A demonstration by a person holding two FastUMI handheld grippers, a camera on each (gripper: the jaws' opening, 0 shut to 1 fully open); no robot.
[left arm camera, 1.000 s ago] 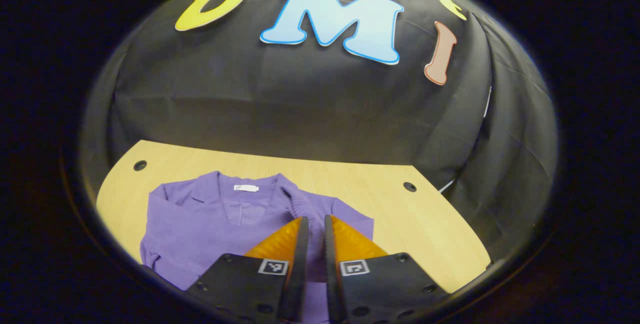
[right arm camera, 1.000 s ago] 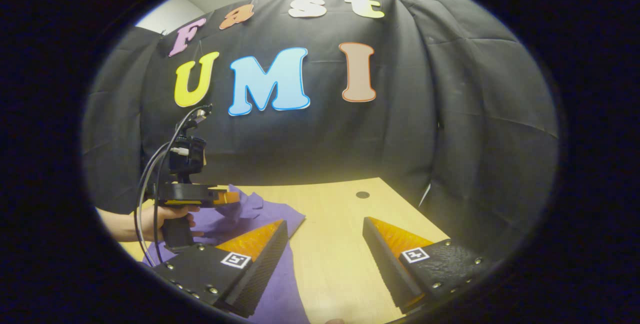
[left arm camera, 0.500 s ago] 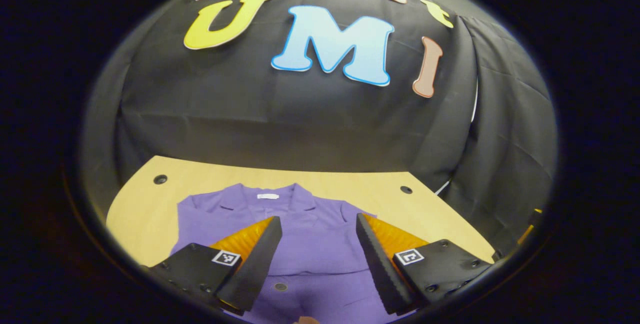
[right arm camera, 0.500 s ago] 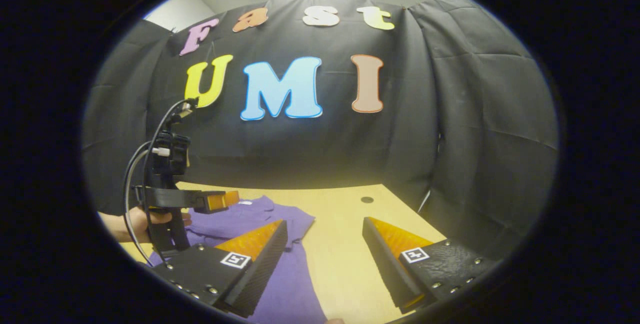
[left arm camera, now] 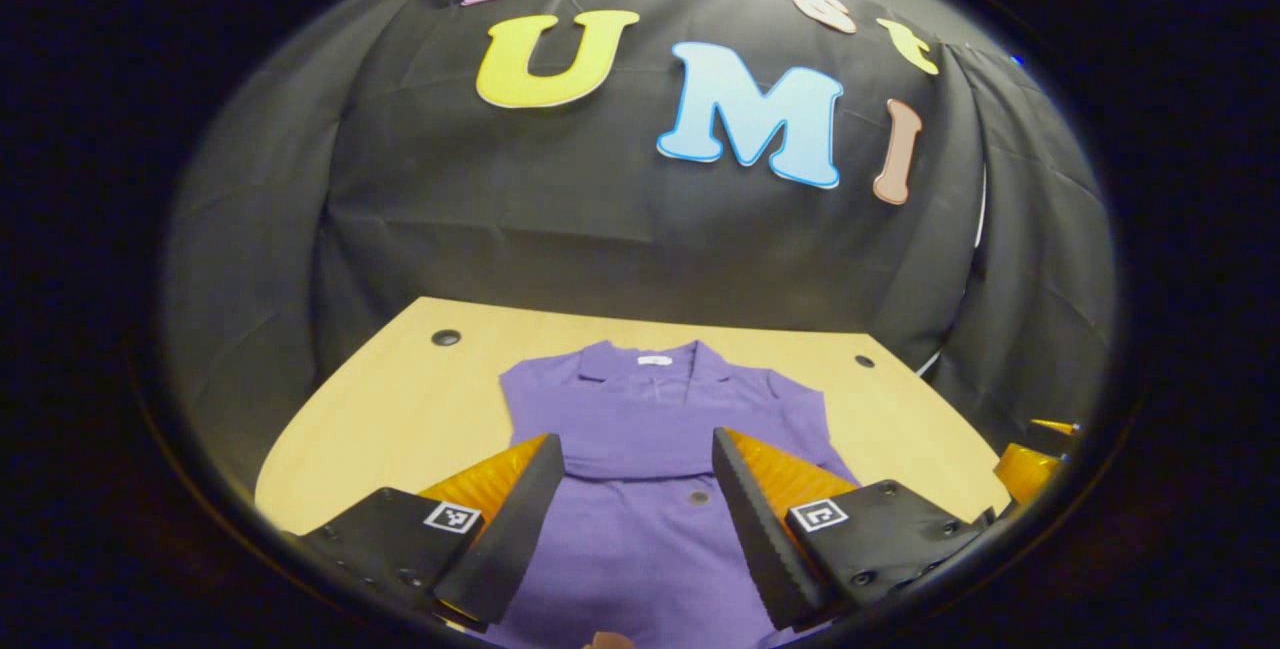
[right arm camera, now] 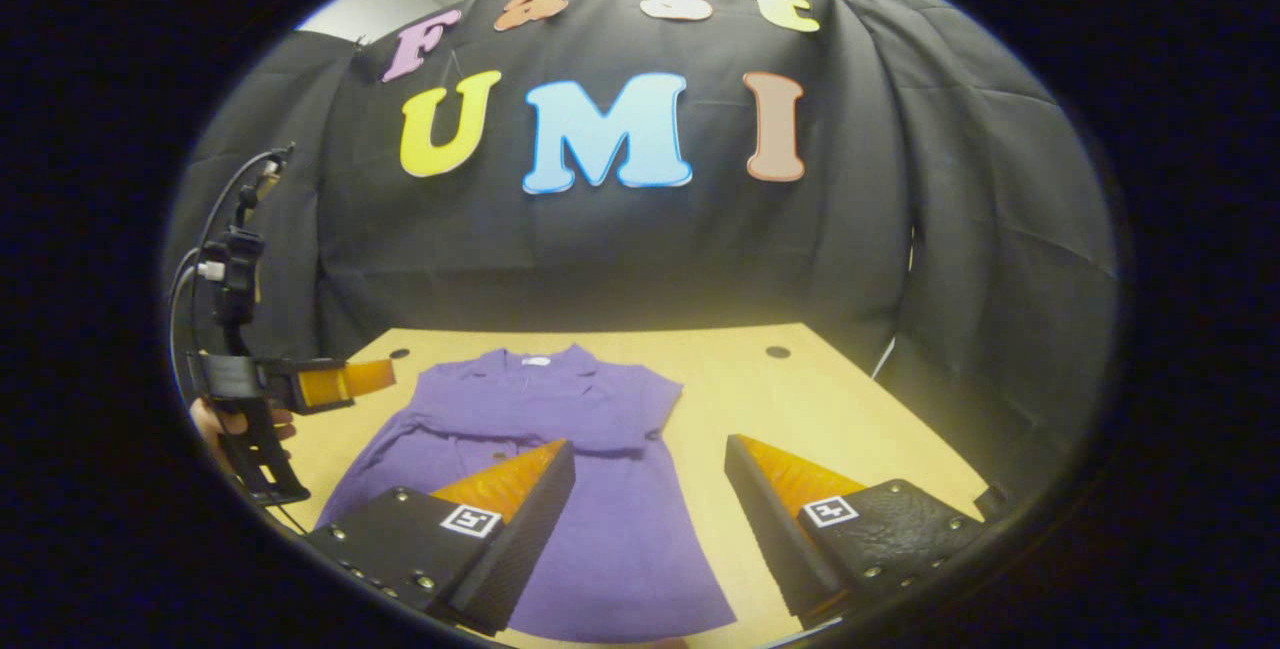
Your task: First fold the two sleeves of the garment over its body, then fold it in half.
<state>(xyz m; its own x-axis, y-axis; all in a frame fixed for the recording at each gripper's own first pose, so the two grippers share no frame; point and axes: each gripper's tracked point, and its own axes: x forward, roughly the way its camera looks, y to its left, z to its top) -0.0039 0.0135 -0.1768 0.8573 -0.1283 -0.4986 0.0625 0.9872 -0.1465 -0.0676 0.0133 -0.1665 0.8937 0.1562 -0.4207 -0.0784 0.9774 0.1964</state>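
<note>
Black cloth walls close off the booth on the far side of a pale wooden table (left arm camera: 400, 399). Left gripper (left arm camera: 635, 529), left gripper view: its two fingers stand spread wide with nothing between them, held above the table and clear of the cloth. Directly ahead and below lies the purple shirt (left arm camera: 660, 489), flat on the table; its body fills the gap between the fingers and runs on beneath them towards the camera. Long axis of the shirt: straight away from the gripper, collar (left arm camera: 650, 364) at the far end near the wall, hem at the near end, out of sight below the fingers. Both sleeves are folded in across the chest, forming a band (left arm camera: 640, 449) that crosses the body just beyond the fingertips. A dark button (left arm camera: 699, 497) shows on the front, beside the right-hand finger.

Right gripper (right arm camera: 650, 519), right gripper view: fingers likewise wide apart and empty, above the table. Here the shirt lies ahead and to the left; one finger overlaps its lower body, the other stands over bare wood. Collar far, hem (right arm camera: 640, 624) near, the body widening towards the hem. At far left the left gripper is seen from the side, held by a hand (right arm camera: 235, 424), off the shirt's edge. Dark round holes (right arm camera: 777, 352) mark the table's far corners.
</note>
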